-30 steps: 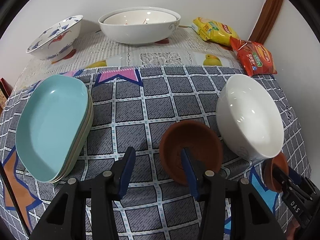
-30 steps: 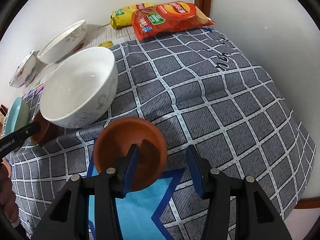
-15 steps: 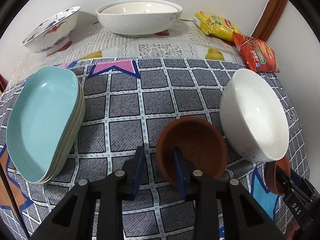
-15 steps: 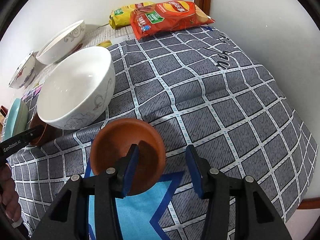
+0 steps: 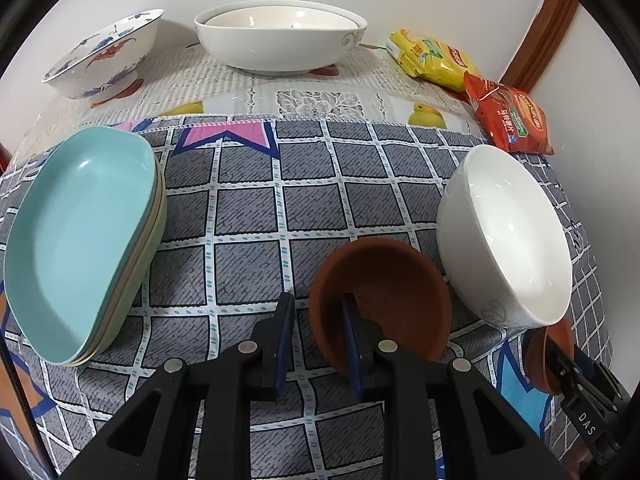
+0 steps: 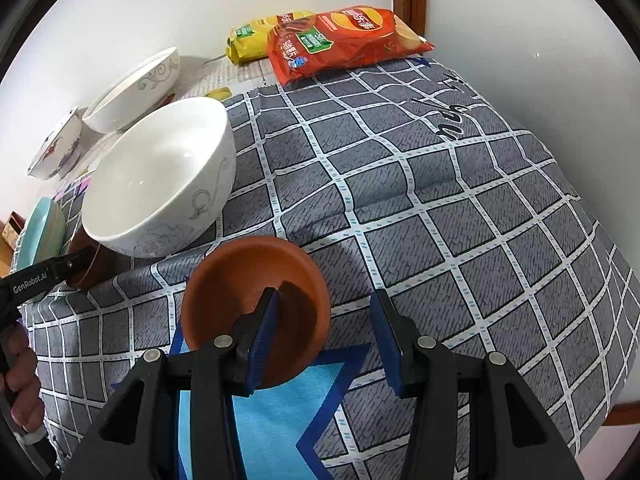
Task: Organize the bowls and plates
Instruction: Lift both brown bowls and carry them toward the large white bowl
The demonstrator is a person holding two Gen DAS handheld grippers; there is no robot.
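Note:
A brown bowl (image 5: 384, 280) sits on the checked cloth beside a white bowl (image 5: 508, 232). My left gripper (image 5: 318, 336) straddles its near left rim, one finger inside and one outside. Its jaws are closing, and a strip of cloth still shows between the outer pad and the rim. A second brown bowl (image 6: 248, 280) lies in front of the white bowl (image 6: 160, 176). My right gripper (image 6: 324, 332) stands open over that bowl's right rim, with its left finger inside and its right finger well clear of the bowl.
A stack of teal plates (image 5: 80, 232) lies at the left. Two nested white bowls (image 5: 280, 36) and a patterned bowl (image 5: 104, 56) stand at the back by the wall. Yellow (image 5: 432, 60) and red (image 5: 512, 120) snack bags lie in the back right corner. The table drops off at the right.
The left jaws have narrowed from wide apart to a small gap around the brown bowl's rim. The right gripper and its bowl have barely shifted.

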